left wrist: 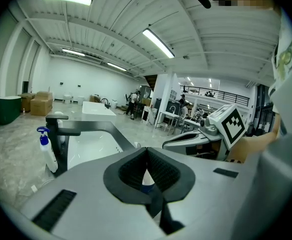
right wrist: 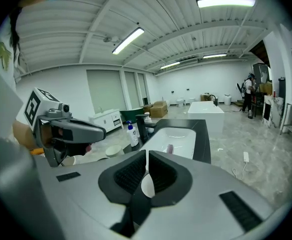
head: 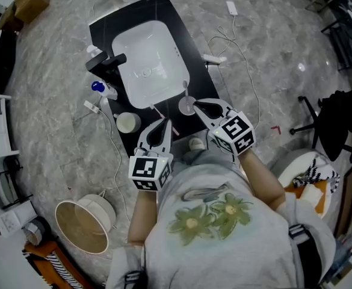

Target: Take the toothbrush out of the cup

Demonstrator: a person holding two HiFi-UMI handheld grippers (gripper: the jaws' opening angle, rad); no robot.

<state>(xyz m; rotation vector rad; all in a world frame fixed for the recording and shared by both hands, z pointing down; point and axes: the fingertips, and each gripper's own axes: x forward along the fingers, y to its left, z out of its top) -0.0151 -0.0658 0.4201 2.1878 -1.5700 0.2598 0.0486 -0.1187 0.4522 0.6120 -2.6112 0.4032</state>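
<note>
1. Grey marble floor (head: 55, 101) is spreading around the black counter (head: 163, 17).
2. Strip lights (left wrist: 158, 43) are glowing on a white ribbed ceiling (left wrist: 111, 29).
3. A chair (head: 329, 122) is standing well beyond the counter's right edge.
4. A white adapter (head: 231, 8) is lying off its far right corner.

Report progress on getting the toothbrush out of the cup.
Done: nothing yet; the toothbrush stands in the cup by the sink. In hand: nothing; the right gripper faces the cup with jaws together, and the left gripper is shut and empty too. Left: open the right gripper, grip the handle, lift it out.
</note>
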